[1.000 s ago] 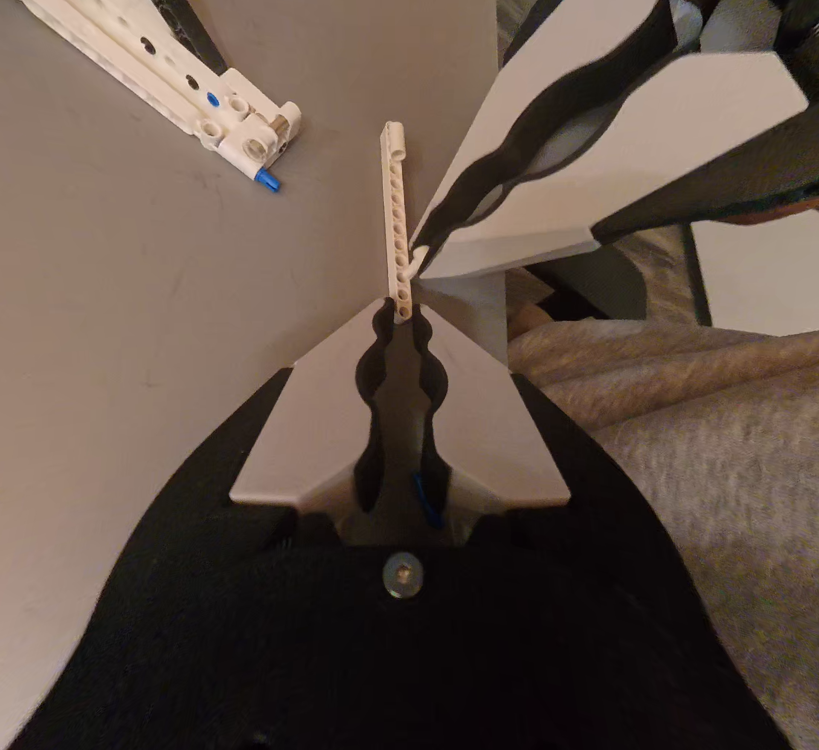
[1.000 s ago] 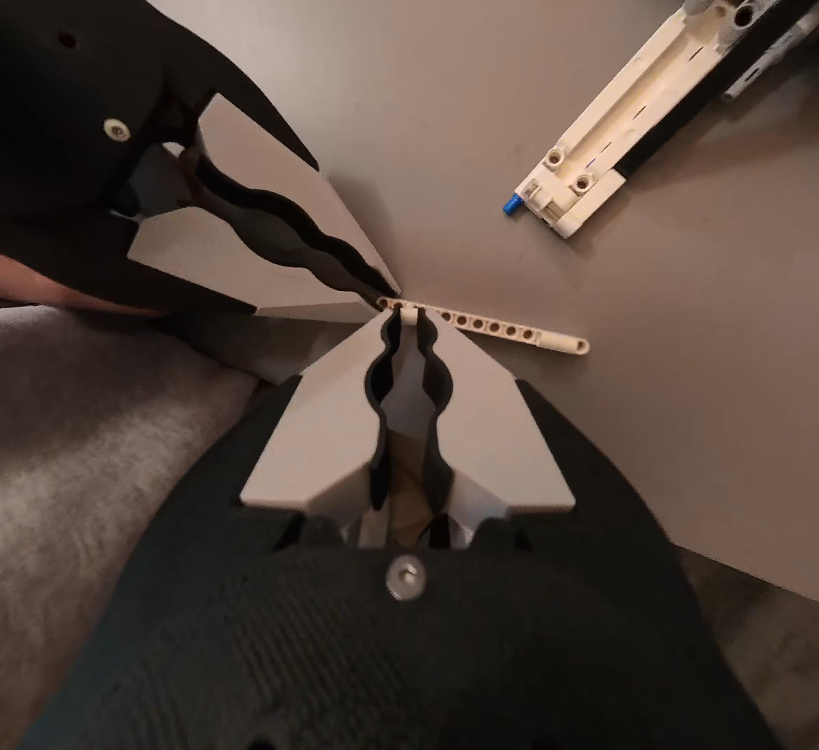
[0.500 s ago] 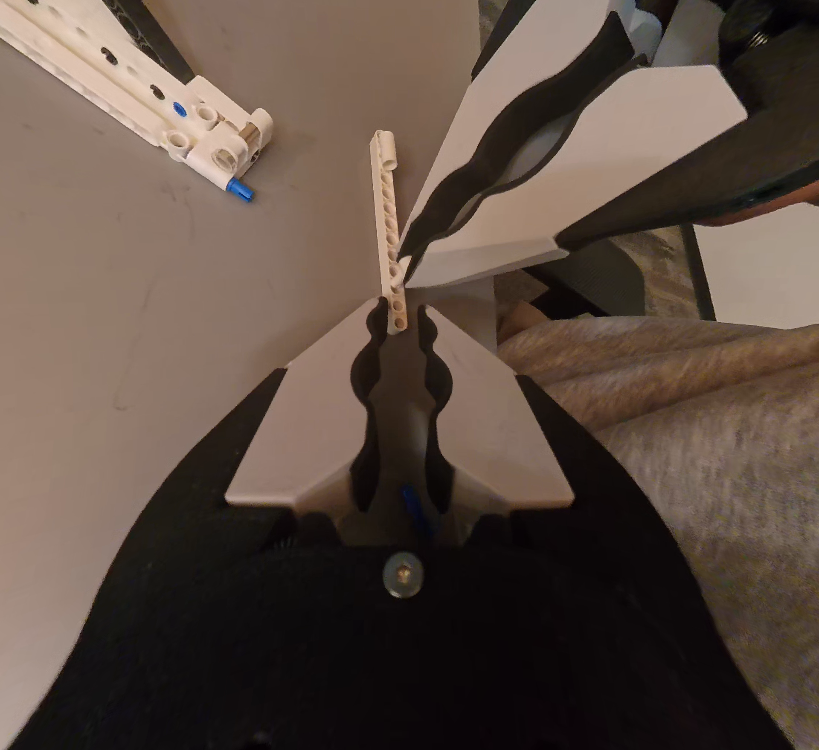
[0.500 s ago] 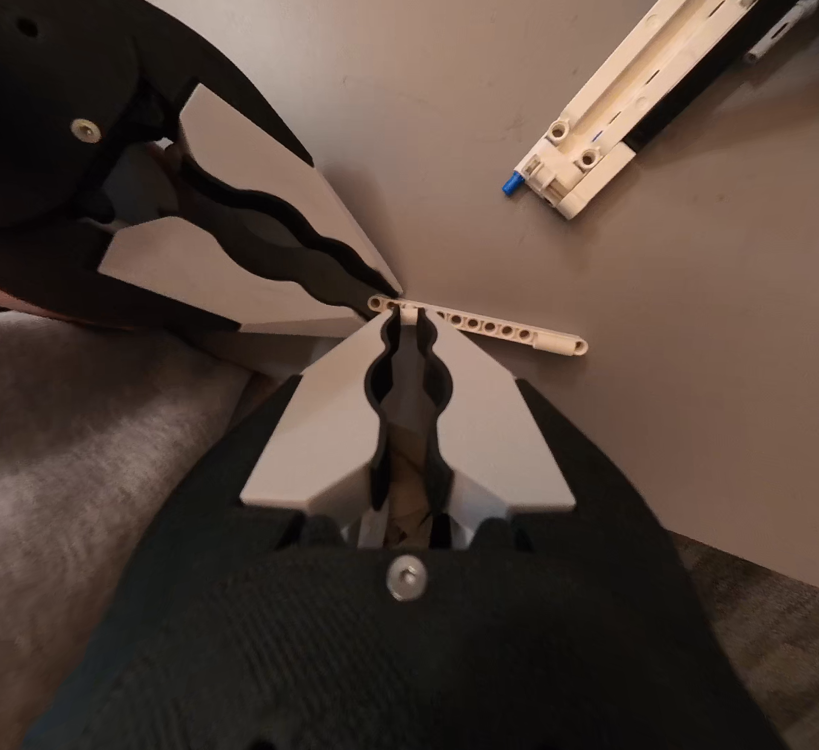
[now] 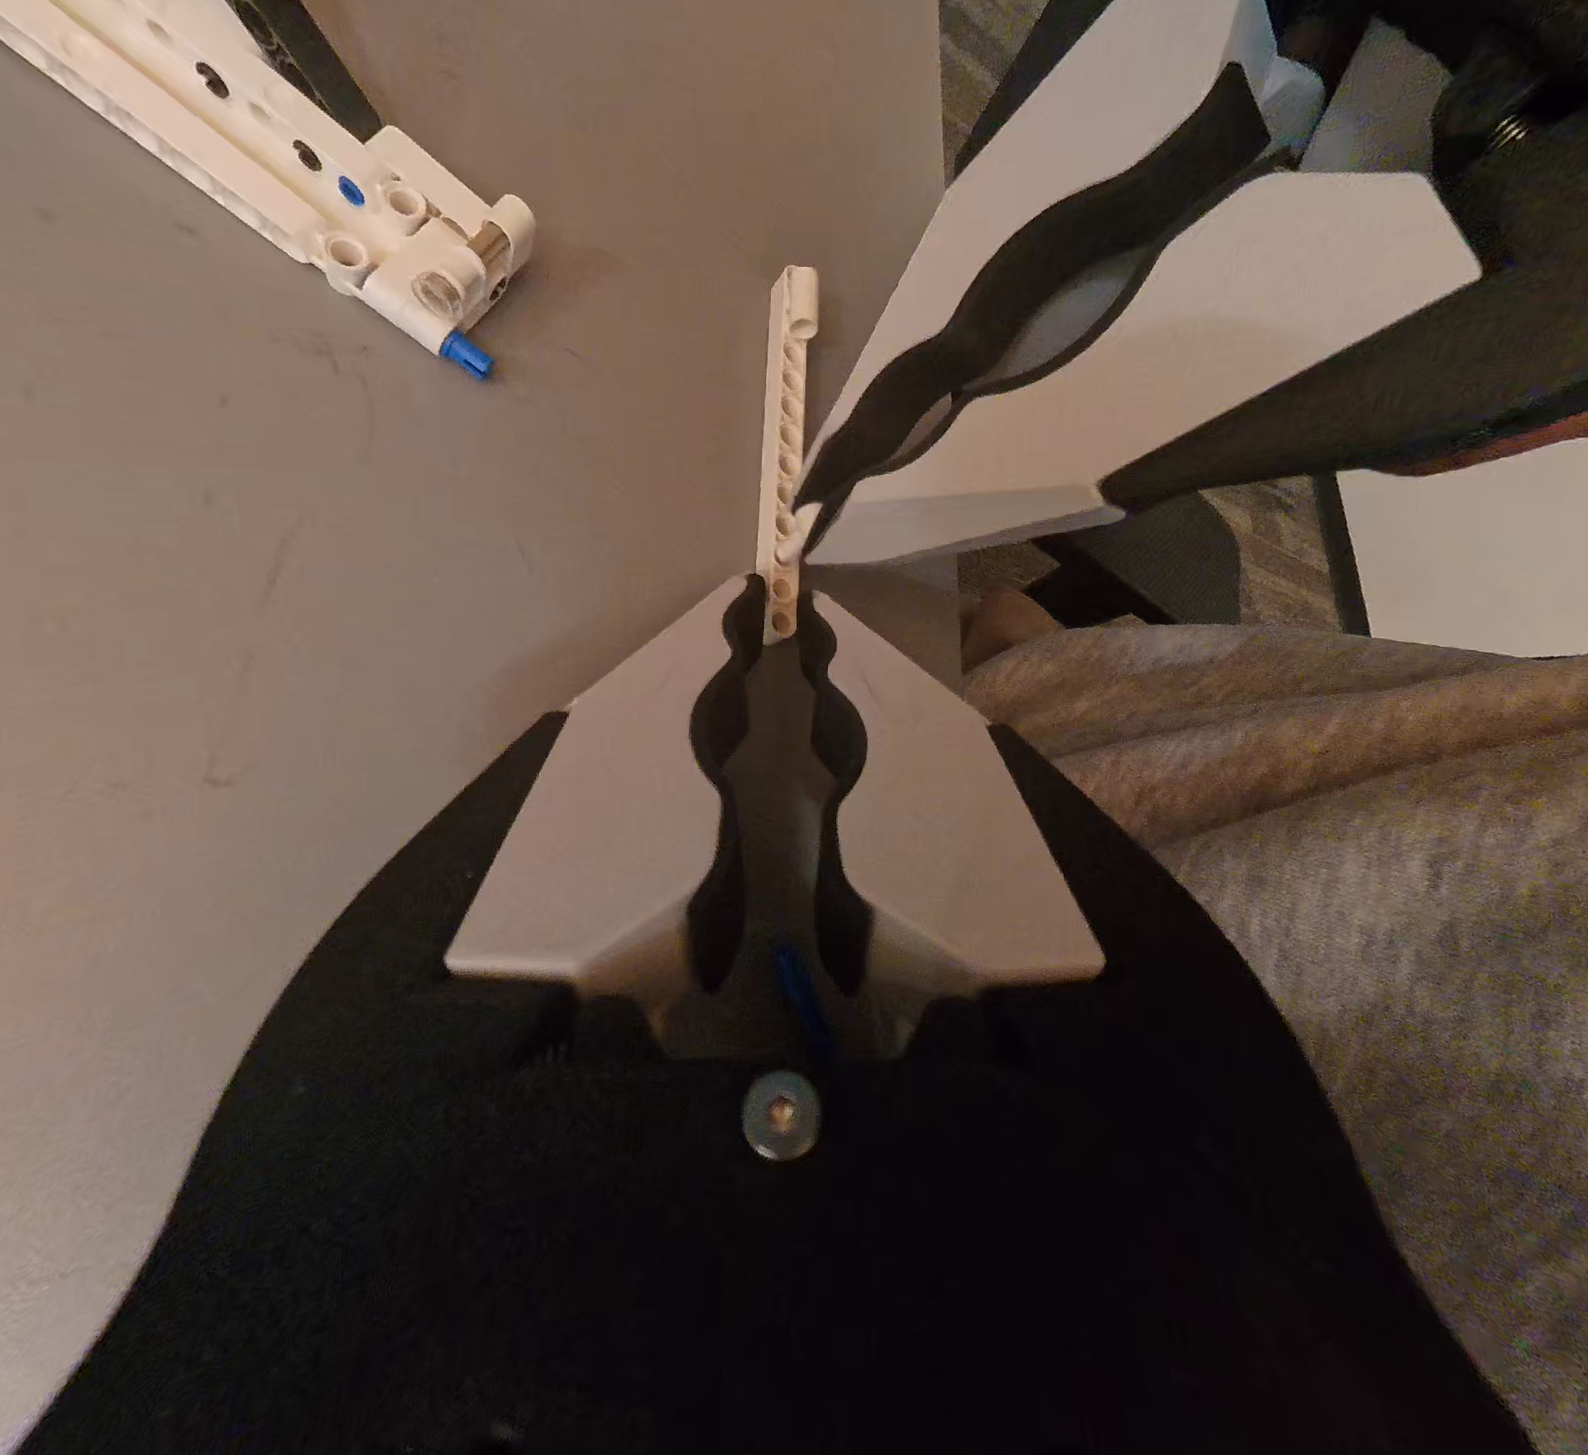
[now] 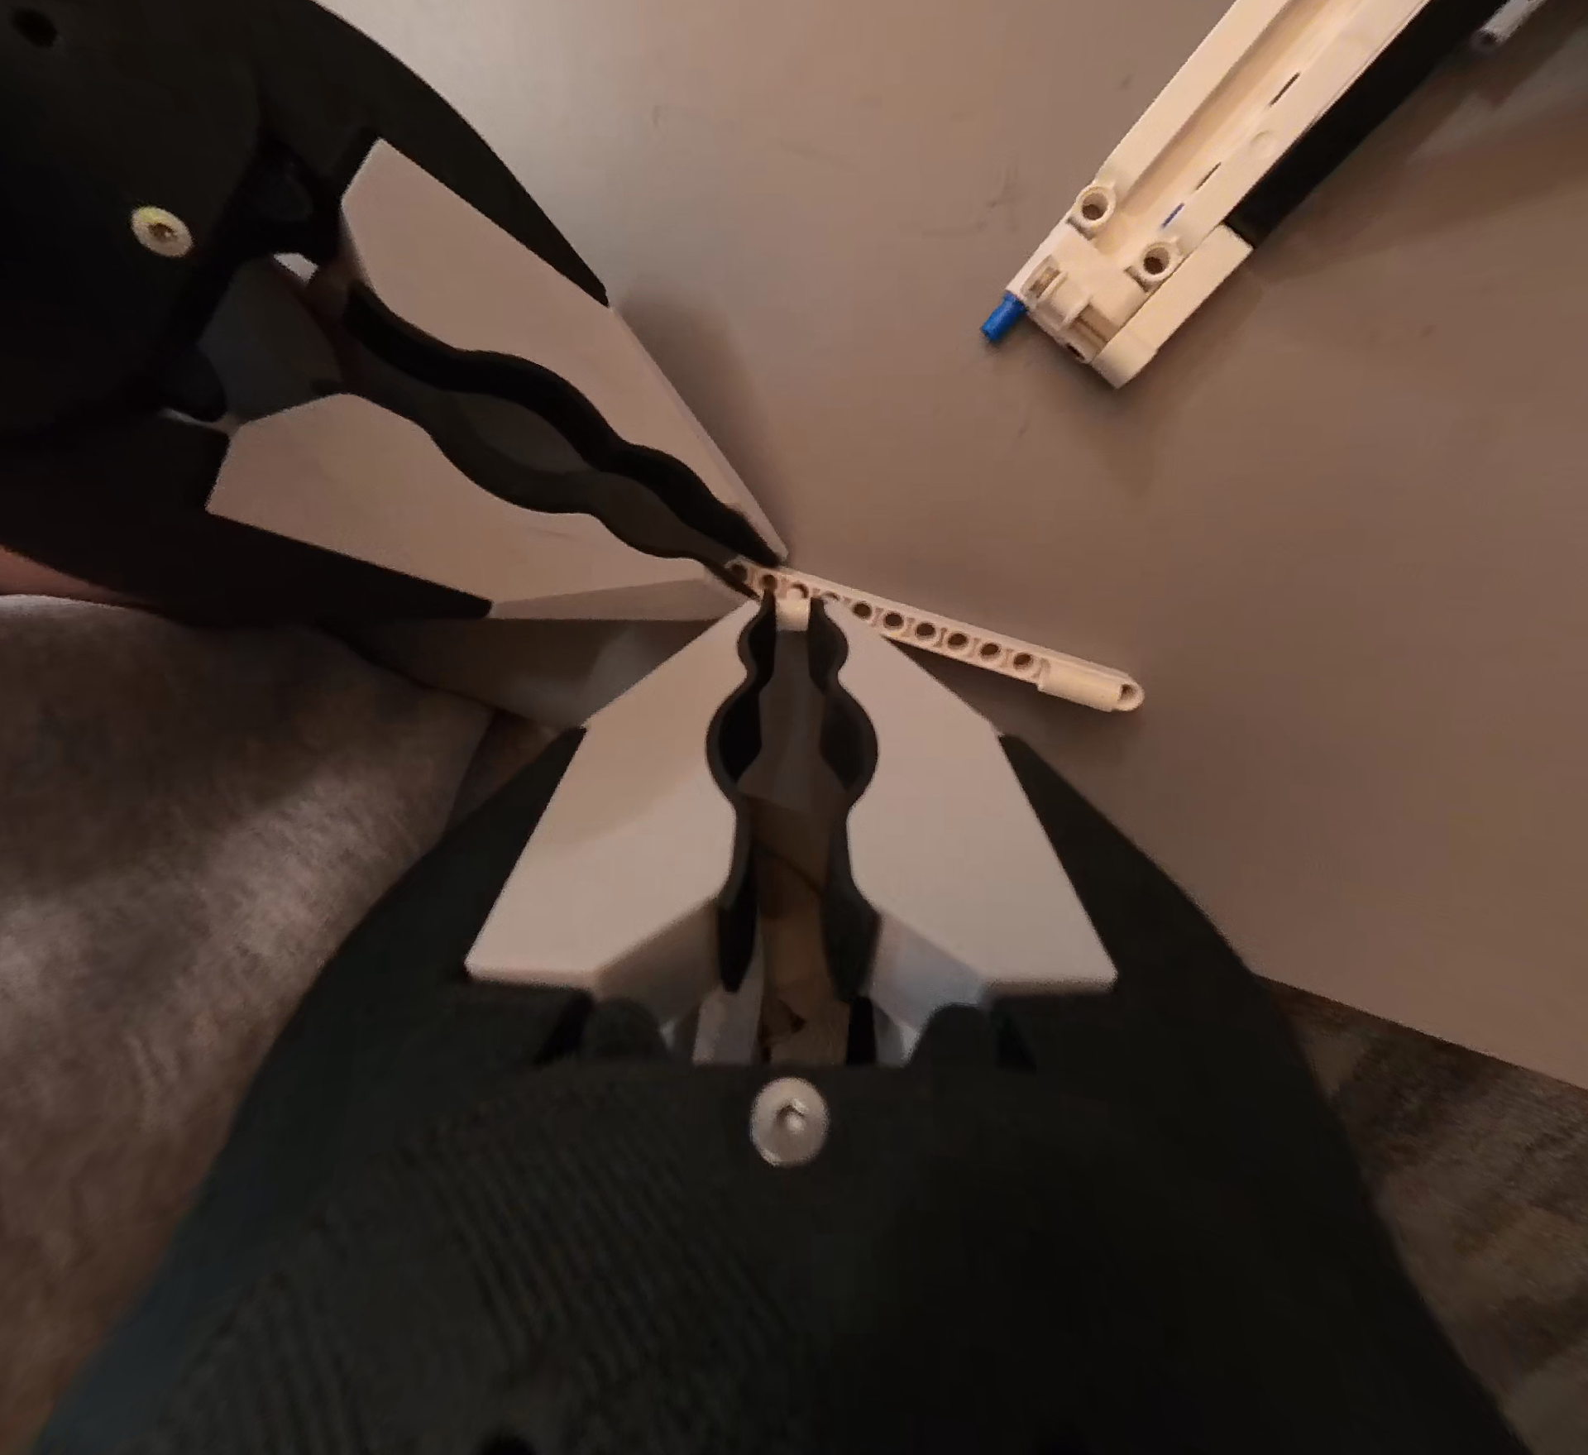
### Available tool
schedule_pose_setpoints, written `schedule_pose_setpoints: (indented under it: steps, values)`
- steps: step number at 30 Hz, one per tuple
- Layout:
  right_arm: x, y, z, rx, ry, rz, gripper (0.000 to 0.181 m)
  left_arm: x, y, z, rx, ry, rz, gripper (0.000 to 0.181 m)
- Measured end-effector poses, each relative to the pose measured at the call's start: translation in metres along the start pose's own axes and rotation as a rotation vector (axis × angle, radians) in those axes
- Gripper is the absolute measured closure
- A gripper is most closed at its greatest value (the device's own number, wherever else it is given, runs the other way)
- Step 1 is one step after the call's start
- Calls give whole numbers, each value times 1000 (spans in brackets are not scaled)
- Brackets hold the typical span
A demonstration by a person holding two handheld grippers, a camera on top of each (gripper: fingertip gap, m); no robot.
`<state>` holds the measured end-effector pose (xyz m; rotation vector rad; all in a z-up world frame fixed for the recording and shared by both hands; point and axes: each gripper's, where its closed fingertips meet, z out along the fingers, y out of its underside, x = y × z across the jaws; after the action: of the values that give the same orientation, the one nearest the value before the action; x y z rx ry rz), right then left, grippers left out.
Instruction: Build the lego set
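Note:
A long white beam with holes point(image 5: 786, 417) is held above the grey table point(image 5: 258, 640). My left gripper point(image 5: 780, 608) is shut on its near end. My right gripper point(image 5: 806, 530) comes in from the right and is shut on a small white pin point(image 5: 797, 533), pressed against the beam's side close to the left fingertips. In the right wrist view the beam point(image 6: 945, 640) runs to the right, my right gripper point(image 6: 789, 613) meets it near its left end, and the left gripper point(image 6: 752, 554) holds that end. A white and black assembly point(image 5: 258, 125) with a blue pin point(image 5: 468, 358) lies on the table.
The assembly also shows at the upper right of the right wrist view point(image 6: 1203, 150), with its blue pin point(image 6: 997, 318). The table edge point(image 5: 945, 211) runs just right of the beam. Grey fabric point(image 5: 1289, 855) lies below the grippers, off the table. My left and right fingertips are right by each other.
Both grippers keep their hold at the beam's end. The two have shifted slightly together, so the assembly sits a little higher in the right wrist view.

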<state>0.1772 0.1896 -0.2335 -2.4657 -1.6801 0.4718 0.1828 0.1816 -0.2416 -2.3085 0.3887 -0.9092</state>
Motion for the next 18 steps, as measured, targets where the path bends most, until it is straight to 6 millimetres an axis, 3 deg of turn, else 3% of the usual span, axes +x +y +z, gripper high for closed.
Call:
schedule_pose_setpoints:
  steps: [18]
  values:
    - [1, 2, 1, -28, 46, 29, 175, 1, 1, 1, 0, 7, -16, 175]
